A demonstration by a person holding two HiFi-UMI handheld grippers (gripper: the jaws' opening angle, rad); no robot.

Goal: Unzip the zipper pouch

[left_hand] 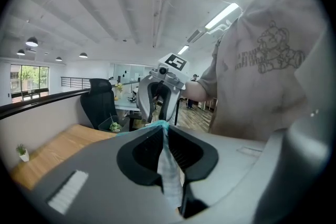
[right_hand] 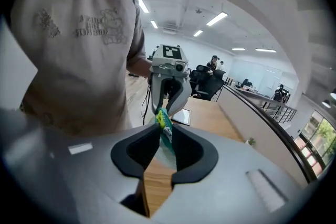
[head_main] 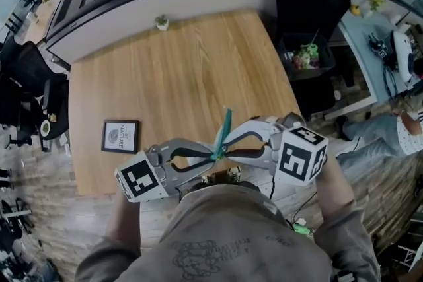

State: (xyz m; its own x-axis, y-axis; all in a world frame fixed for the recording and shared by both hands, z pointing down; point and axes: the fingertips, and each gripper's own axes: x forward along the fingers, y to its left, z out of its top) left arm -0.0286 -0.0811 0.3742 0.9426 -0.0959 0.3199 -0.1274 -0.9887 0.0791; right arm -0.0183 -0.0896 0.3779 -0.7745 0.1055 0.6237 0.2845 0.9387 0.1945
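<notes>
teal zipper pouch [head_main: 225, 132] clamped by left gripper [head_main: 213, 157] fingers and right gripper [head_main: 224, 149] fingers, above wooden table [head_main: 178, 63].

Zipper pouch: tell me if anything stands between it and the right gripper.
Nothing visible does: the zipper pouch sits between the right gripper's jaws, with the left gripper clamped on its other end.

Left gripper [head_main: 213, 157] and right gripper [head_main: 226, 149] tip to tip before the torso, fingers nearly together.

R tongs [right_hand: 165, 127] nip teal pouch [right_hand: 167, 147], desk [right_hand: 157, 186] below
</notes>
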